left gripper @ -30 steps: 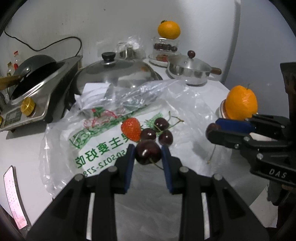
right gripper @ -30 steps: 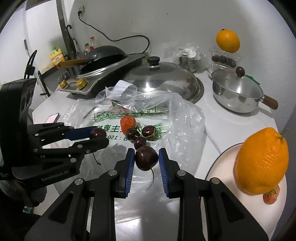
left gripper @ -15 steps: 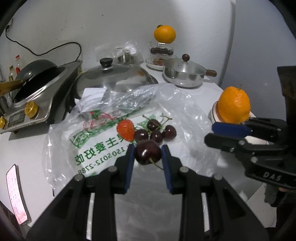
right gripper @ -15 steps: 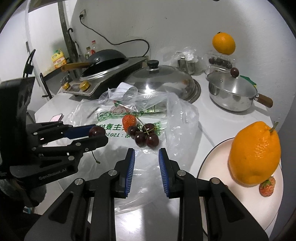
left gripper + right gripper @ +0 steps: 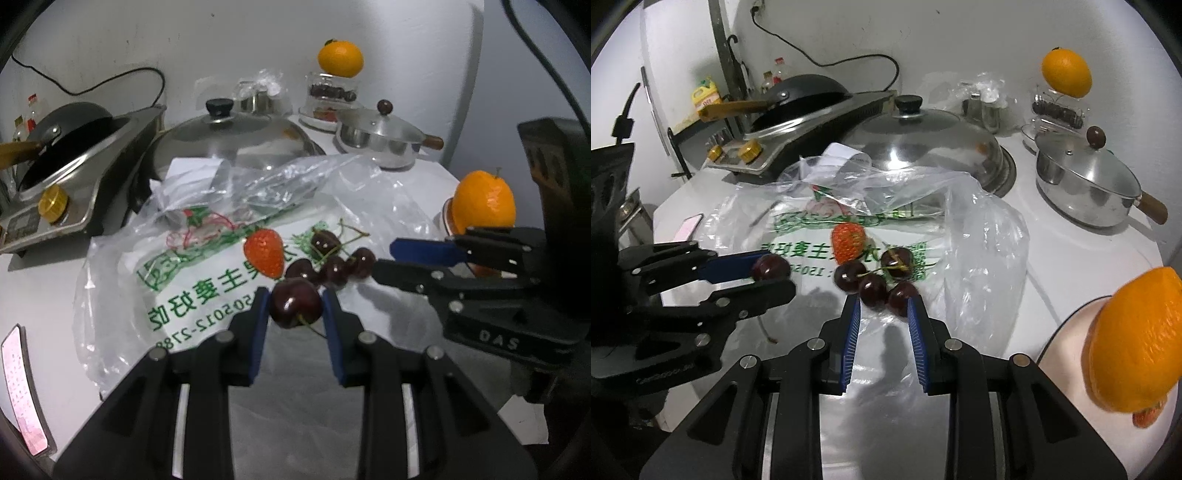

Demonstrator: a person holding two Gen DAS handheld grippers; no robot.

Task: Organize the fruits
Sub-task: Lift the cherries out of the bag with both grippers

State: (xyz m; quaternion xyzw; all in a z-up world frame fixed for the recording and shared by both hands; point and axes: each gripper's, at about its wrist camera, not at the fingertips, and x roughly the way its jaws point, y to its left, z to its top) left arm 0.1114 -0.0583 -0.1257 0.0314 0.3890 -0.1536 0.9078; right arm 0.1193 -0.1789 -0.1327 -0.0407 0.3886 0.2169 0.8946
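Pinching dark cherry [image 5: 295,308] in my left claw [image 5: 294,309], pads snug on both sides, stem hanging, lifted clear for sorting. My right claw [image 5: 882,325] narrowed, nothing between pads, tips near cherry cluster [image 5: 873,282] beside strawberry [image 5: 848,242] on plastic bag [image 5: 982,236]. White counter [image 5: 1063,240]; plate [image 5: 1062,343] with orange [image 5: 1134,336] at right; lidded pots, stove behind.

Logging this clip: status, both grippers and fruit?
Left gripper shut on cherry. Right gripper shut, empty, near loose cherries on plastic bag. Nothing blocking.
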